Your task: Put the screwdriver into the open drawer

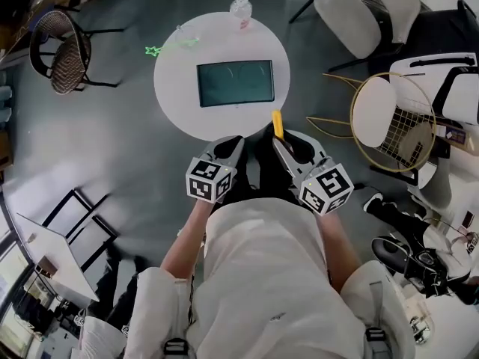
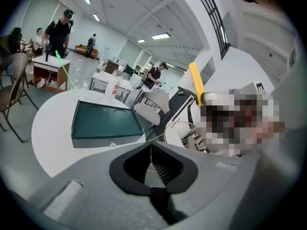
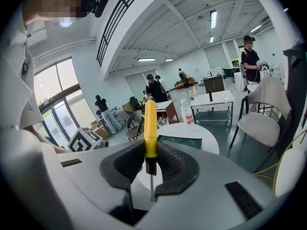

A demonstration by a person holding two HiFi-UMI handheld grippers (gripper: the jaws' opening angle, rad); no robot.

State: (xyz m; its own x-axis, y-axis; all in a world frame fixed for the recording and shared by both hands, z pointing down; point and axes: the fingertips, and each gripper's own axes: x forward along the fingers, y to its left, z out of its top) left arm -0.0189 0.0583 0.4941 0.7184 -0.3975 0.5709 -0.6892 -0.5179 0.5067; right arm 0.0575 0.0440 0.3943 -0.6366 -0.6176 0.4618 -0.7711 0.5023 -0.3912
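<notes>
My right gripper (image 1: pixel 281 142) is shut on a screwdriver with a yellow handle (image 1: pixel 277 123), held above the near edge of the round white table (image 1: pixel 172 88). In the right gripper view the yellow handle (image 3: pixel 150 126) stands upright between the jaws of my right gripper (image 3: pixel 149 152), and the thin metal shaft (image 3: pixel 151 186) points back toward the camera. A dark green drawer box (image 1: pixel 235 83) lies in the middle of the table. My left gripper (image 1: pixel 232 143) hovers shut and empty beside the right one. In the left gripper view the left gripper (image 2: pixel 150 145) faces the drawer (image 2: pixel 103 123).
A clear bottle (image 1: pixel 241 7) and a green star wand (image 1: pixel 171 47) lie at the table's far side. A wicker chair (image 1: pixel 63 51) stands at far left, a white chair (image 1: pixel 367 13) at far right, and a gold wire chair (image 1: pixel 393 122) close on the right. People stand in the background.
</notes>
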